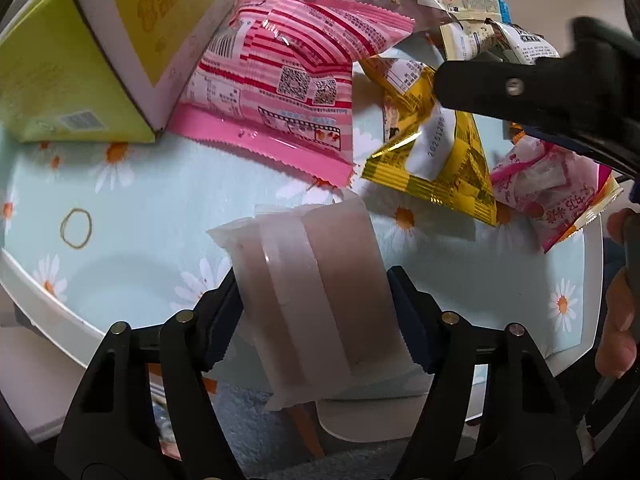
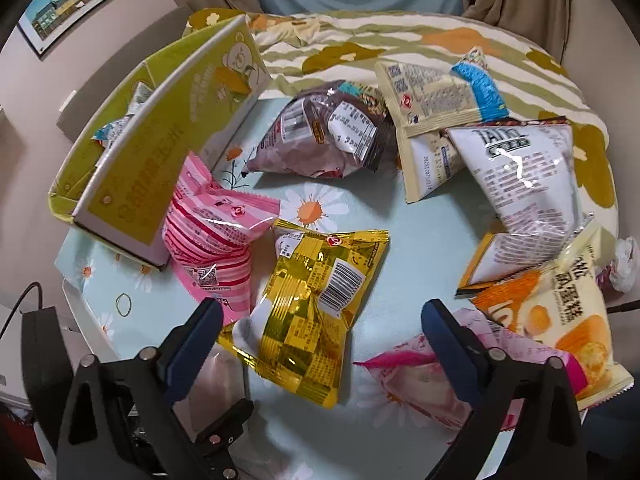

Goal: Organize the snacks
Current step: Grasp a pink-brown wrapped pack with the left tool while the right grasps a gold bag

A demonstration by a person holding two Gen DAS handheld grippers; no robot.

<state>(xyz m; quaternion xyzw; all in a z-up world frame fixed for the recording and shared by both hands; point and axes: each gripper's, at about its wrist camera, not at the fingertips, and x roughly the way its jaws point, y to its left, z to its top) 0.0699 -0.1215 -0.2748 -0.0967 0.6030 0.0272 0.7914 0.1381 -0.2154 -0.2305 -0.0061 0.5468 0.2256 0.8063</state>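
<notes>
My left gripper (image 1: 316, 312) is shut on a frosted white snack packet (image 1: 320, 288), held just above the near edge of the daisy-print table (image 1: 140, 216). My right gripper (image 2: 322, 320) is open and hovers over a yellow foil packet (image 2: 312, 300), also seen in the left wrist view (image 1: 440, 152). A pink striped packet (image 2: 208, 232) leans against an open green cardboard box (image 2: 160, 140); both show in the left wrist view, packet (image 1: 288, 80) and box (image 1: 60, 80). The right gripper's arm (image 1: 540, 92) crosses the left wrist view's upper right.
Several more packets lie on the table: a brown one (image 2: 324, 132), cream ones (image 2: 432, 104), a white one (image 2: 520, 172), an orange cake packet (image 2: 568, 312) and a pale pink one (image 2: 424, 380). A rubber band (image 1: 76, 228) lies at the left. A floral-quilted bed (image 2: 400, 36) is behind.
</notes>
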